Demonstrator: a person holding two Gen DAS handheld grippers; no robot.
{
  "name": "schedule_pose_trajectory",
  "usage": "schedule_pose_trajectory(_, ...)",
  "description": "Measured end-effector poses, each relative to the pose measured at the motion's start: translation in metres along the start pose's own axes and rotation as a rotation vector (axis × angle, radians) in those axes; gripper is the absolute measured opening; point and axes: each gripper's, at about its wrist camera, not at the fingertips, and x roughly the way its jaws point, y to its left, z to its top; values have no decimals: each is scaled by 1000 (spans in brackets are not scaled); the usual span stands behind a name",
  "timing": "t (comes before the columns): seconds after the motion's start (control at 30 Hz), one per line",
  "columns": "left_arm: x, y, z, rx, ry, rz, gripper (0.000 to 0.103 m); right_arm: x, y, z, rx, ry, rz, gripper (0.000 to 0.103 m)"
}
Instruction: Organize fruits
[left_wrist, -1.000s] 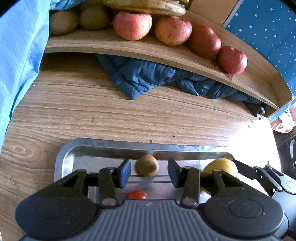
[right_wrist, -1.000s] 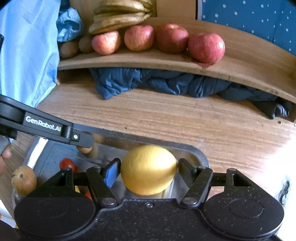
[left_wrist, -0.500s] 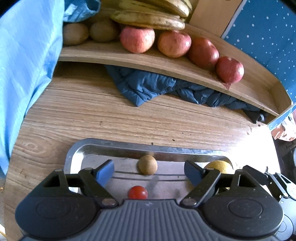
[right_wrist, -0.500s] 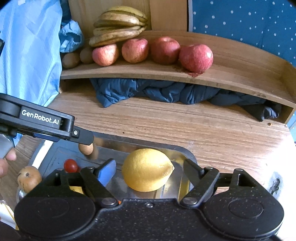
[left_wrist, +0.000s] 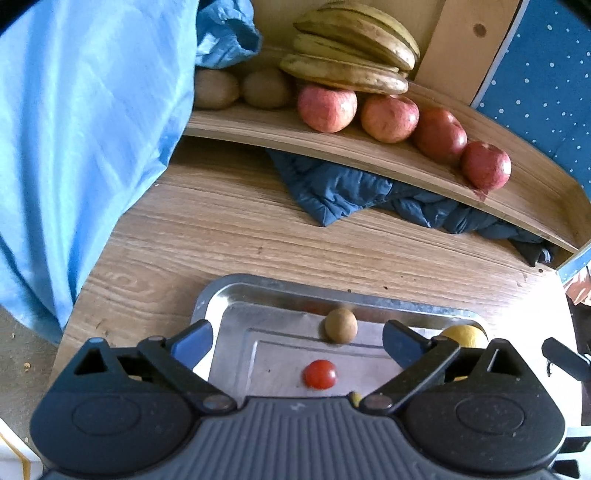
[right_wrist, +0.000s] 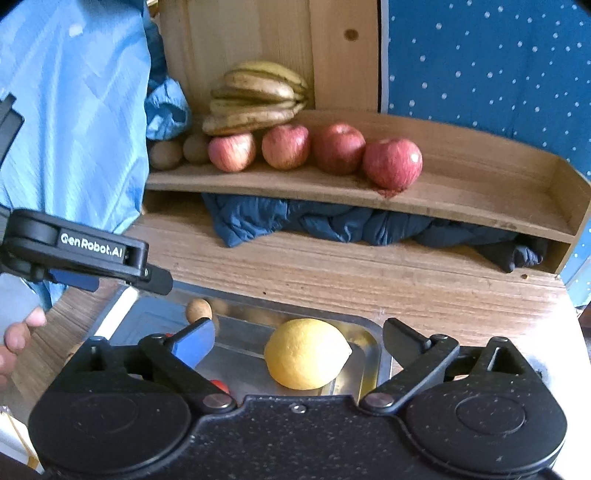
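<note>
A metal tray on the wooden table holds a small brown round fruit, a cherry tomato and a yellow lemon. My left gripper is open and empty above the tray, the brown fruit between its fingers' line. My right gripper is open above the lemon, not touching it. The lemon also shows in the left wrist view. The wooden shelf behind carries several red apples, bananas and two kiwis.
A dark blue cloth is stuffed under the shelf. A light blue curtain hangs at the left. The left gripper's arm crosses the right wrist view at the left. The shelf's right end is bare wood.
Both grippers have opened wide and pulled back and up from the tray. The lemon, earlier between the right fingers, now lies free in the tray.
</note>
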Motion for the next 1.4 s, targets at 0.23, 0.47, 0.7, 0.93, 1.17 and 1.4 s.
schedule_pose_trajectory(0.23, -17, 1, -15, 1, -33, 8, 101, -24, 1, -7, 12, -59, -18, 102)
schedule_pose_trajectory(0.47, -36, 1, -26, 14, -73, 31, 102, -42, 2, -16, 24, -93, -32, 102)
schedule_pose_trajectory(0.7, -53, 9, -44, 37, -91, 68, 102, -56, 5, -28, 58, -116, -22, 102)
schedule_pose_trajectory(0.93, -66, 16, -58, 42, -103, 84, 102, -62, 12, -40, 78, -101, -9, 102)
schedule_pose_trajectory(1.17, -77, 26, -72, 49, -149, 55, 102, -68, 19, -50, 78, -104, -12, 102)
schedule_pose_trajectory(1.4, -87, 35, -84, 67, -180, 54, 102, -76, 27, -60, 85, -99, -27, 102)
